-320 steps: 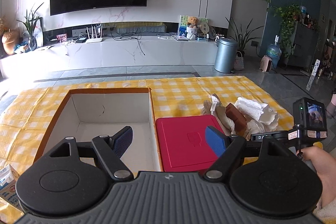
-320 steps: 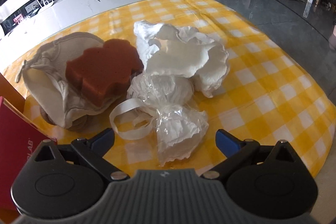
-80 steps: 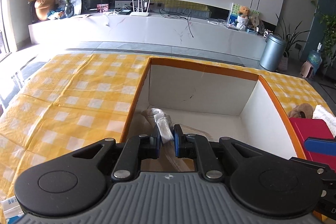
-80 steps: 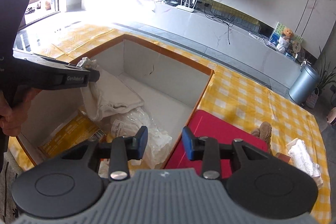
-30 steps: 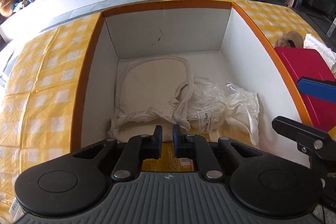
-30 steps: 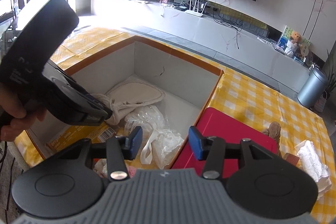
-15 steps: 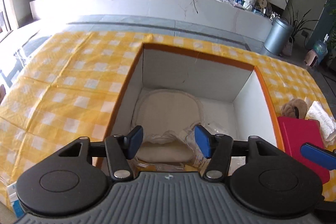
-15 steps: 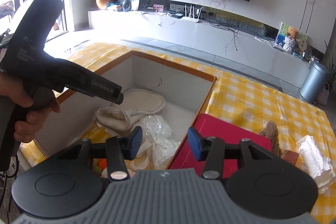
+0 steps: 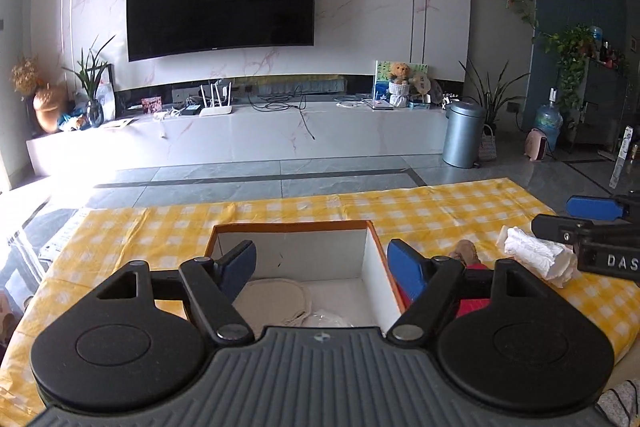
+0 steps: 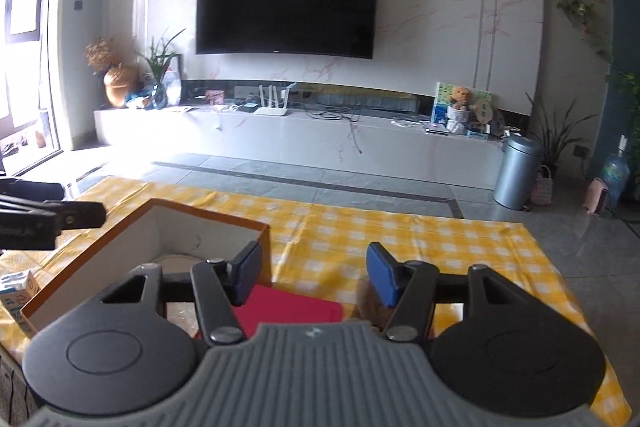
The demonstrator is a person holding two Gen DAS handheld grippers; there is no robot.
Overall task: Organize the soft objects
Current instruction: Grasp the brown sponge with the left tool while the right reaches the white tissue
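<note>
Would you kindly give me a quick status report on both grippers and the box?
Left gripper open, empty, above box. Right gripper open, empty. Cloth bag in box; white cloth on table. Nothing blocking.

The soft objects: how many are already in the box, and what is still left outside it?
Done: a beige cloth bag and a clear plastic bag lie inside the box. In hand: nothing; the left tool and right tool are open. Left: the white crumpled paper and a brown fuzzy item remain on the tablecloth.
</note>
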